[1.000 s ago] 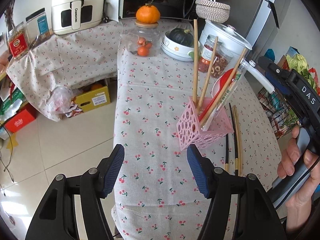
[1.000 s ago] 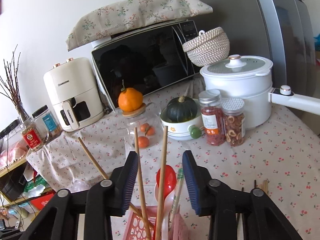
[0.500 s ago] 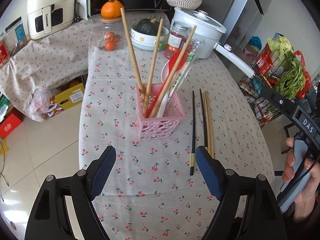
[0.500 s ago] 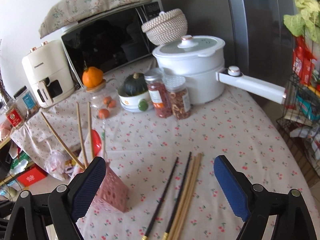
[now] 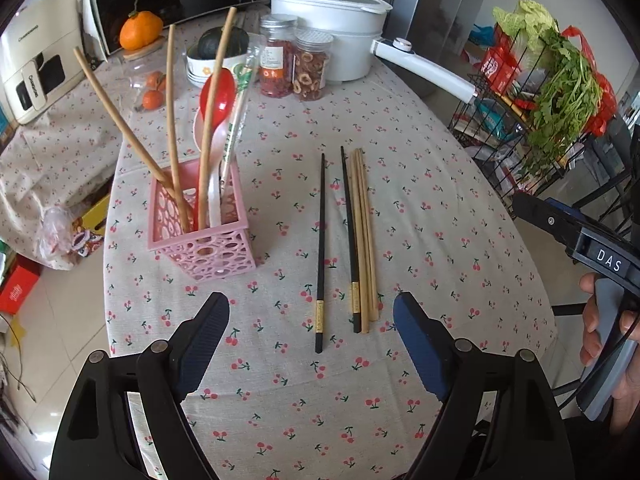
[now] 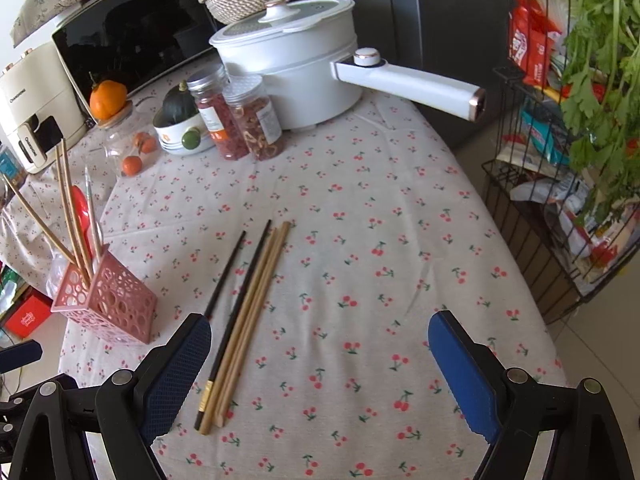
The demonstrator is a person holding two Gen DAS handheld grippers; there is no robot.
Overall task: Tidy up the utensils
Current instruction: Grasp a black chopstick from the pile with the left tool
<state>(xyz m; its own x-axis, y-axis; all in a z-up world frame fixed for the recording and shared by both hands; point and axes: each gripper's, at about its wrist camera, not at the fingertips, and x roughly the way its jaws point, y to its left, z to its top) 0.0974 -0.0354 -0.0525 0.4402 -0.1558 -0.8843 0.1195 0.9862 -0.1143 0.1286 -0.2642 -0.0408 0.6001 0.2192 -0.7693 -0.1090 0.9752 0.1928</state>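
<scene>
A pink perforated holder [image 5: 200,232] [image 6: 108,300] stands on the cherry-print tablecloth and holds three wooden chopsticks, a red spoon [image 5: 218,94], a white spoon and a wrapped pair. Two black chopsticks [image 5: 321,248] [image 6: 224,276] and a few wooden chopsticks [image 5: 364,240] [image 6: 252,312] lie flat to its right. My left gripper [image 5: 310,340] is open and empty, just in front of their near ends. My right gripper [image 6: 320,364] is open and empty, above the cloth right of the chopsticks. It also shows at the right edge of the left wrist view [image 5: 592,248].
A white pot [image 6: 296,76] with a long handle [image 6: 408,84], two jars [image 6: 240,120], a bowl with a squash [image 6: 180,120], a glass jar of oranges, a microwave and an air fryer stand at the table's far end. A wire rack with greens [image 6: 560,200] stands to the right.
Both grippers have drawn back from the holder and swung right towards the flat chopsticks. My right gripper has opened wide and left the holder's utensils.
</scene>
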